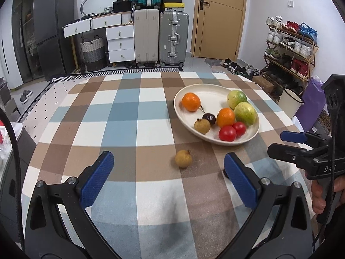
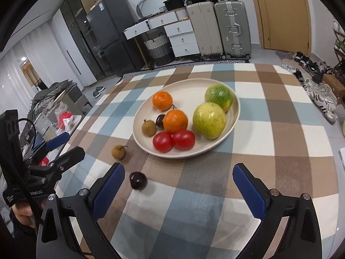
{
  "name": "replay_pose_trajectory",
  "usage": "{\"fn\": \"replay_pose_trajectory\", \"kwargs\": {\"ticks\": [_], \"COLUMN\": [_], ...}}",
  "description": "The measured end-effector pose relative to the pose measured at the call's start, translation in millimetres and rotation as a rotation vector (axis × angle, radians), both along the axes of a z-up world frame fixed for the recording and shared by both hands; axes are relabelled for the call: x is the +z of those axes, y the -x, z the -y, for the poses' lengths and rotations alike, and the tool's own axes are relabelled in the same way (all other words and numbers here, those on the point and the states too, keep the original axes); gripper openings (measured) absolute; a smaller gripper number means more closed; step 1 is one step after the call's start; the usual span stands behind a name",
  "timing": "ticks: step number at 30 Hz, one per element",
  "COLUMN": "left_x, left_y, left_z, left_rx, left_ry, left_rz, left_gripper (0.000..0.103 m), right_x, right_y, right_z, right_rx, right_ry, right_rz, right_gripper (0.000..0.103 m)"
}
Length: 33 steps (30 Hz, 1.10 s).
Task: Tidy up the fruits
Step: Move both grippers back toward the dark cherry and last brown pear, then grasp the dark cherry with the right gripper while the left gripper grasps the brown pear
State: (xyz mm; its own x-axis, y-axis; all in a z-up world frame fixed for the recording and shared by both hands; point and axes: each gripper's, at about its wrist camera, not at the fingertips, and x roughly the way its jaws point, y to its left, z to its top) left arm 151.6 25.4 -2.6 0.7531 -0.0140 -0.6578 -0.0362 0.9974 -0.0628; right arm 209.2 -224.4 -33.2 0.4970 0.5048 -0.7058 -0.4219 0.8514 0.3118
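Both your claws hang released and empty: the left claw point(image 1: 168, 176) and the right claw point(image 2: 178, 186). Two fruits lie loose on the bench point(image 2: 280, 133), near the plate point(image 2: 187, 87): one longan point(image 2: 118, 151) and one dark plum point(image 2: 138, 180). Straddle each, squeeze gently, and set it in a bare spot. Plate count: two oranges, two tomatoes, two green fruits, one longan, one plum.

Matt woven checked tablecloth point(image 1: 120, 116), smooth matt cream plate point(image 1: 183, 96) with faint ridges, glossy red tomatoes point(image 2: 173, 140), dimpled orange peel point(image 2: 175, 120), rough-textured blue pads point(image 1: 97, 181) on black plastic fingers
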Motion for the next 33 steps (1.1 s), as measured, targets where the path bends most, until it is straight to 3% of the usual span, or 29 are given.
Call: {"fn": "replay_pose_trajectory", "kwargs": {"ticks": [6, 16, 33], "left_x": [-17, -32, -42], "left_y": [0, -10, -23], "left_z": [-2, 7, -7], "left_rx": [0.007, -0.033, 0.002], "left_ry": [-0.006, -0.018, 0.004], "left_rz": [-0.045, -0.090, -0.121], "left_gripper": [0.102, 0.102, 0.102], "right_x": [-11, -26, -36], "right_y": [7, 9, 11], "right_z": [-21, -52, -82], "right_rx": [0.063, 0.150, 0.234], "right_ry": [0.030, 0.099, 0.159], "right_rz": [-0.007, -0.028, 0.002], "right_gripper": [0.100, 0.079, 0.043]}}
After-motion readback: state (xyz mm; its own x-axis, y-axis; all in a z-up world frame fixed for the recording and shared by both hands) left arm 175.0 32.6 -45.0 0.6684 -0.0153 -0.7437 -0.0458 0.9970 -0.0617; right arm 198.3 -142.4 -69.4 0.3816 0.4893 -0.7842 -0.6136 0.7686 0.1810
